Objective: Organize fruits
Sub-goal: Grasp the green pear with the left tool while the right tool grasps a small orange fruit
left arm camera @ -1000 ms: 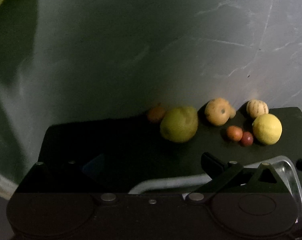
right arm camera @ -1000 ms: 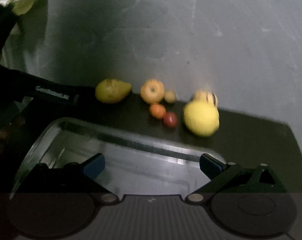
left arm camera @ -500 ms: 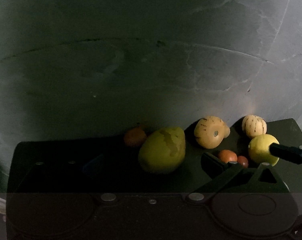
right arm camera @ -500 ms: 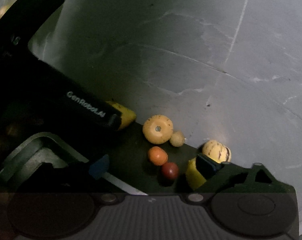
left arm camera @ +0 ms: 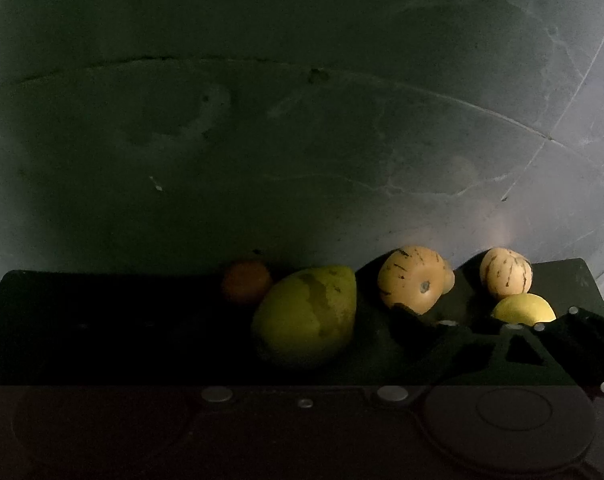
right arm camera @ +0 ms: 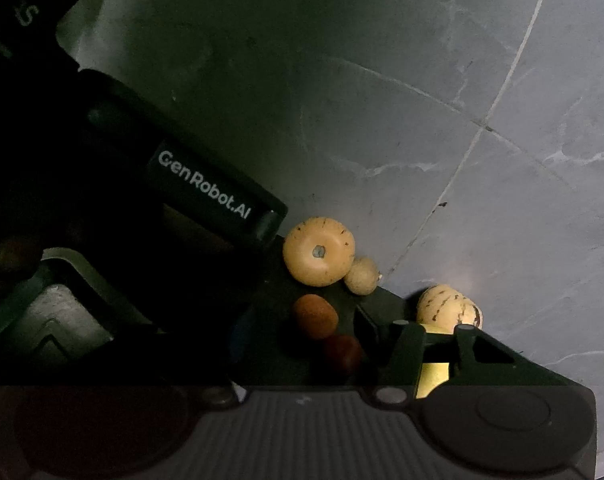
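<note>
A large yellow-green fruit (left arm camera: 306, 316) lies on a black mat (left arm camera: 101, 320), between the fingers of my open left gripper (left arm camera: 304, 326), which do not touch it. Behind it sit an orange (left arm camera: 245, 284), a tan speckled melon (left arm camera: 414, 280), a striped pale melon (left arm camera: 506, 272) and a lemon (left arm camera: 524, 308). My right gripper (right arm camera: 306, 336) is open but narrowed, around a small orange fruit (right arm camera: 316, 316) and a red fruit (right arm camera: 344, 352). The tan melon (right arm camera: 318, 252), a small tan ball (right arm camera: 362, 276) and the striped melon (right arm camera: 448, 308) lie just beyond. The lemon (right arm camera: 434, 376) is mostly hidden behind the right finger.
A metal tray (right arm camera: 53, 312) sits at the lower left of the right wrist view, partly under the left gripper's body (right arm camera: 205, 188). The right gripper's frame (left arm camera: 574, 332) enters the left wrist view at right. Grey marble floor (left arm camera: 302, 140) surrounds the mat.
Both grippers have moved in close to the fruit. The green fruit now sits between the left fingers. The right fingers have narrowed around the small orange and red fruits.
</note>
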The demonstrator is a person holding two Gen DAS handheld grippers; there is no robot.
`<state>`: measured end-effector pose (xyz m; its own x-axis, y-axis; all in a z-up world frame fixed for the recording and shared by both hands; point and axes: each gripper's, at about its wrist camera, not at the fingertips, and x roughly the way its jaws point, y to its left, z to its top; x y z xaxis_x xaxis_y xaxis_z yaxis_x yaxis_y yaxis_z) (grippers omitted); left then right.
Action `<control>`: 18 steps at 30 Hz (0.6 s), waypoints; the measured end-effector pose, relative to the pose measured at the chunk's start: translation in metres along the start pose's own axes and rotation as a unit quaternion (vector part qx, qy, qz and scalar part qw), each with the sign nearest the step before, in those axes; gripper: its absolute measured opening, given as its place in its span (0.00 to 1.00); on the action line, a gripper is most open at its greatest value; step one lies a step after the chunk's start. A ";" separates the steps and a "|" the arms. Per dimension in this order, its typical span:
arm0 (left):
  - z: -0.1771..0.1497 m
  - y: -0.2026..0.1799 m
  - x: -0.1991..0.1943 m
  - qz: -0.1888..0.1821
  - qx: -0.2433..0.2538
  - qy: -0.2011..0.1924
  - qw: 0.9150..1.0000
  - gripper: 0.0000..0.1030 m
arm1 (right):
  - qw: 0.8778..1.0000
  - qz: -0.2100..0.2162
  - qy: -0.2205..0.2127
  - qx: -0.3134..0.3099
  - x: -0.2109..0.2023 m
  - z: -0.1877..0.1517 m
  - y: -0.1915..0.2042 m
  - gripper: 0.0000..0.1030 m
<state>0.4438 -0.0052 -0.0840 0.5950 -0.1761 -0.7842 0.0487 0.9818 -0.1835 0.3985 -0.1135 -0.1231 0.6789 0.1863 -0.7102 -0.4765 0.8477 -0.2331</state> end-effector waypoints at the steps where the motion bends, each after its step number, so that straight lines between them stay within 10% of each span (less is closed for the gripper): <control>1: 0.000 0.000 0.001 -0.001 0.001 0.002 1.000 0.85 | 1.000 0.001 0.002 -0.001 0.002 0.001 0.000 0.54; 18: 0.002 0.004 0.006 0.002 -0.010 0.011 1.000 0.62 | 1.000 -0.002 0.013 0.006 0.018 0.001 -0.007 0.31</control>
<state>0.4492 -0.0024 -0.0886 0.5775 -0.1748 -0.7975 0.0315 0.9809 -0.1922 0.4143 -0.1154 -0.1342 0.6658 0.1695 -0.7266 -0.4666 0.8545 -0.2282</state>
